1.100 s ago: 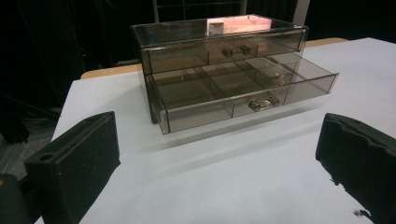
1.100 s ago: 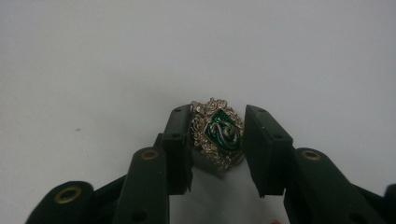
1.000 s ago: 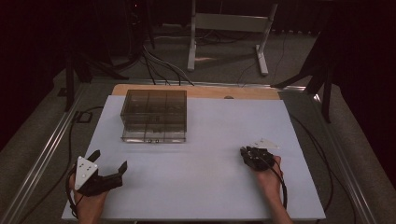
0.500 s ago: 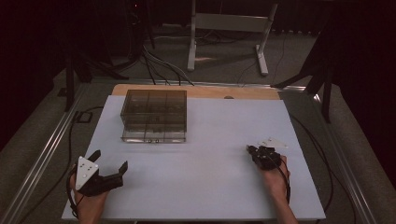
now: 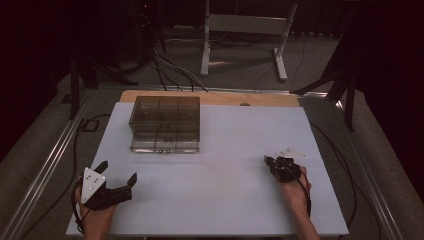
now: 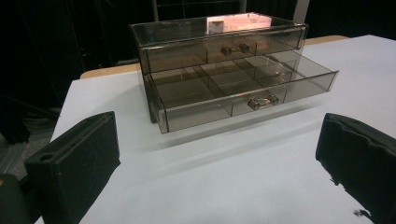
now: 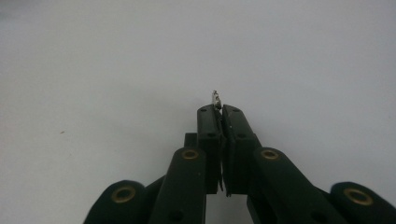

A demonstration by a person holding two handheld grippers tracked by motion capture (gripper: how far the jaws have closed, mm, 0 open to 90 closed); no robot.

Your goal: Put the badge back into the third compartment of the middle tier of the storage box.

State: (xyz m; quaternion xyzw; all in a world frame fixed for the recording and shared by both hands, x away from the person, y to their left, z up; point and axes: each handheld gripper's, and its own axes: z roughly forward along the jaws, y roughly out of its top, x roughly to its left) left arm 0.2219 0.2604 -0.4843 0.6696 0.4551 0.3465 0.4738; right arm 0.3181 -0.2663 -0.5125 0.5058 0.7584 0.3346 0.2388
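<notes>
A small metal piece (image 7: pixel 215 98) sits pinched between the closed jaws of the right gripper (image 5: pixel 272 163), near the table's (image 5: pixel 230 150) right edge. The left gripper (image 5: pixel 117 175) gapes wide, near-left.

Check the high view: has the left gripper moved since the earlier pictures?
No. The left gripper sits at the same spot near the table's front left corner, equally far from the clear drawer box, jaws open.
</notes>
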